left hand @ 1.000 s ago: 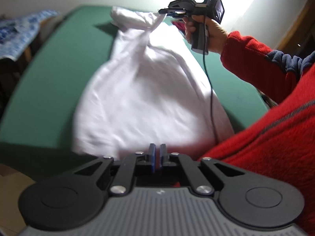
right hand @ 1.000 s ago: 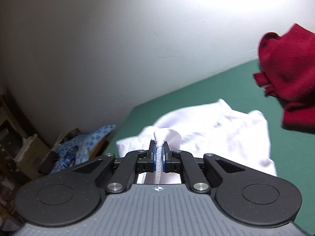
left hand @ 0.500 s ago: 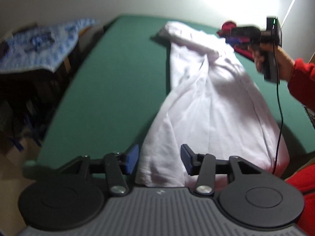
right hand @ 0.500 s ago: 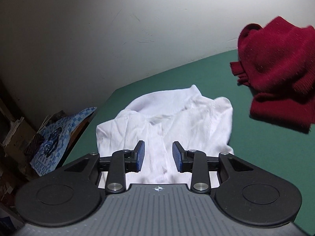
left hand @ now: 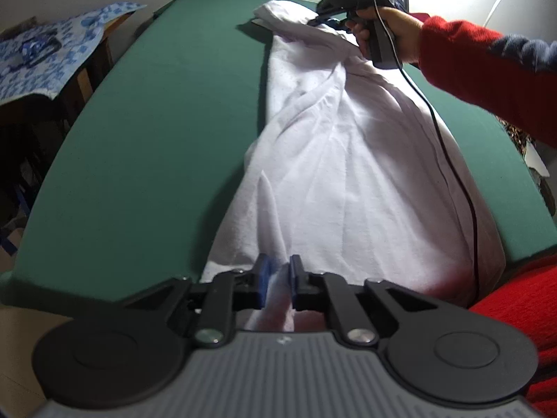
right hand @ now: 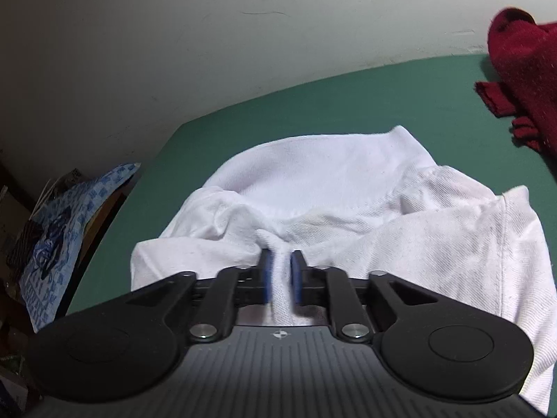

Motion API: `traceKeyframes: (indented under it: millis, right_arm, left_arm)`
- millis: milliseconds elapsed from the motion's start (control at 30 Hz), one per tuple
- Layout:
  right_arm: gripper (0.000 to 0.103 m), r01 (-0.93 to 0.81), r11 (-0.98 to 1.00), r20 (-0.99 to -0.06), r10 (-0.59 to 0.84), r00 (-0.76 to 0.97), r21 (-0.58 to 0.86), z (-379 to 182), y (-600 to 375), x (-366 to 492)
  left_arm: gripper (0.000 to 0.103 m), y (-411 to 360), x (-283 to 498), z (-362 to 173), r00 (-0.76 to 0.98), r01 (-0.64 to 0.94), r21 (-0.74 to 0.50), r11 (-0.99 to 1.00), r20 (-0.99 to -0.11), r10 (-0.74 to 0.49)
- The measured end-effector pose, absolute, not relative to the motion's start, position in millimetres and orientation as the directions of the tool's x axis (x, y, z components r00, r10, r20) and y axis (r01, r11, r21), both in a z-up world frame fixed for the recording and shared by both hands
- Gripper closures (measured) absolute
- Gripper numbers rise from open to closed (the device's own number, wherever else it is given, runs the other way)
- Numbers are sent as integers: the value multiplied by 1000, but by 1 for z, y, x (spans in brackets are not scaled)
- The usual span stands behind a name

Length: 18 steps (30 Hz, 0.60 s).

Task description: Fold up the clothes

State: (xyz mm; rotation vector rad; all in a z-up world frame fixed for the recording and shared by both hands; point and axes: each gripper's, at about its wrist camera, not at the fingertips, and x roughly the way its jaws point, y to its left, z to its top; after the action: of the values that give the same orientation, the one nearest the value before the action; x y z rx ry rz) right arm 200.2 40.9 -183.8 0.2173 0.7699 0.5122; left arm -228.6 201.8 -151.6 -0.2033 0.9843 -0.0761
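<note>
A white shirt (left hand: 348, 160) lies lengthwise on the green table (left hand: 156, 122), rumpled and narrow. At its near hem my left gripper (left hand: 277, 278) is closing its jaws, and a fold of the white cloth is pinched between the blue pads. The right gripper (left hand: 323, 21), held by a hand in a red sleeve (left hand: 487, 76), bites the far collar end. In the right wrist view the right gripper (right hand: 280, 271) is also closing, with a ridge of the shirt (right hand: 330, 181) squeezed between its pads just below the collar.
A dark red garment (right hand: 522, 80) lies on the table (right hand: 400, 97) to the right of the collar. A blue patterned cloth (left hand: 52, 55) covers furniture off the table's left side. The right gripper's black cable (left hand: 449, 146) trails over the shirt. A pale wall stands behind.
Both grippers let go of the lifted shirt, which dropped flat on the table. They opened, moved down to new spots at the hem and the collar, and have closed on the cloth again.
</note>
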Motion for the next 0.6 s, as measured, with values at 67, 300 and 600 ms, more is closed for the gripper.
traceKeyframes:
  millis: [67, 300, 600]
  right_arm:
    - [98, -427, 842, -560, 538, 629, 330, -171, 43, 189]
    - [98, -298, 947, -397, 322, 860, 121, -126, 16, 155]
    - [77, -95, 992, -513, 127, 849, 88, -163, -28, 167]
  left_arm:
    - [97, 203, -230, -147, 557, -27, -198, 980, -817, -150]
    - [97, 199, -228, -134, 571, 13, -201, 980, -802, -172]
    - [91, 188, -228, -124, 595, 52, -97, 994, -796, -109]
